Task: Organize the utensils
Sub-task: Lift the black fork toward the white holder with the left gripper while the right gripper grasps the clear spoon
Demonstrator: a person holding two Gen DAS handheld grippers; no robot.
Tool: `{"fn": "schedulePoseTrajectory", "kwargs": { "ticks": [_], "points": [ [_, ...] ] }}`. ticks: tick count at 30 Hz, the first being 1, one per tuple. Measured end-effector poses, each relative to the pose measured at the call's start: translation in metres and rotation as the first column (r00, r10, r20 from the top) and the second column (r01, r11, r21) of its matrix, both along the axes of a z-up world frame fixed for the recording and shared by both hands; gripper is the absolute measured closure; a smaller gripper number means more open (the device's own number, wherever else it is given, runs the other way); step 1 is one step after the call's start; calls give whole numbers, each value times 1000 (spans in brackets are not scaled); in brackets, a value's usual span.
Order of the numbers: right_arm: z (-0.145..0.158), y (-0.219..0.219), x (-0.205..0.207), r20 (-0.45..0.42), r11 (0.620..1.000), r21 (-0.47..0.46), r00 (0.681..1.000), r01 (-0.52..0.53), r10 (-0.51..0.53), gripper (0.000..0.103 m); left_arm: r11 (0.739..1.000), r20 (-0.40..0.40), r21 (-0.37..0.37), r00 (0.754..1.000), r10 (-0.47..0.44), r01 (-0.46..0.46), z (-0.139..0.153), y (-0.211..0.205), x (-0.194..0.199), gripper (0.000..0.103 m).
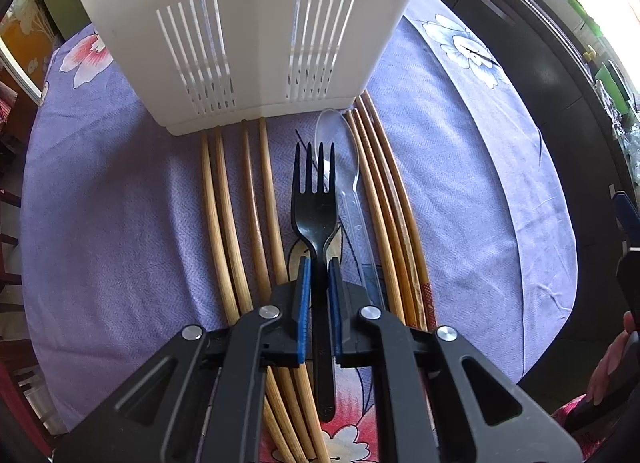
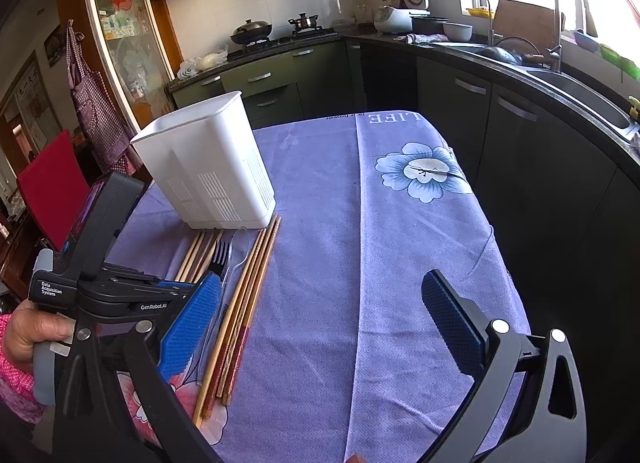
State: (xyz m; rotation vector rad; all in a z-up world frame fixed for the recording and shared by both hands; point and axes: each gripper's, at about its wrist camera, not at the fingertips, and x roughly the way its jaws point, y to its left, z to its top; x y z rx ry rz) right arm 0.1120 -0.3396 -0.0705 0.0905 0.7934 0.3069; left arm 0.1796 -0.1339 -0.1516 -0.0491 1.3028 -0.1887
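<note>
Since the left gripper [image 1: 318,267] already has its fingers pinched on the black fork [image 1: 314,199] at the neck, tines aimed straight at the white caddy [image 1: 256,23] just ahead, the wide-open right gripper [image 2: 320,327] looks idle, well off to the side.

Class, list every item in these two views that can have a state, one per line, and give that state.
Left gripper: shut on the black fork's handle.
Right gripper: open, holding nothing.
Black fork: gripped, tines toward the white caddy.
White caddy: upright on the tablecloth; inside hidden.
Clear spoon: lying flat beside the fork.
Chopsticks: lying flat, in groups either side of the fork.
</note>
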Motion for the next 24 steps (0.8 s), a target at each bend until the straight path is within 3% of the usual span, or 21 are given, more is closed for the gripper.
{"fn": "schedulePoseTrajectory", "kwargs": {
  "ticks": [6,13,15,17,24],
  "points": [
    [-1,18,6,-30,998,-33,998,-60,59,4,999,79,-41,997,13,-10,28,17,-14,94],
    [-10,68,39,-180,974,10,957,-228,226,4,997,213,-57,975,68,-57,73,46,-30,94],
    [-15,84,49,-227,969,9,943,-248,244,11,996,249,-57,965,84,-72,84,54,-32,94],
    [-21,98,60,-270,968,-9,933,-249,237,27,995,273,-60,957,96,-82,92,63,-35,94],
    [-54,130,82,-385,971,-34,900,-235,204,53,993,294,-79,950,106,-86,101,75,-37,94]
  ]
}}
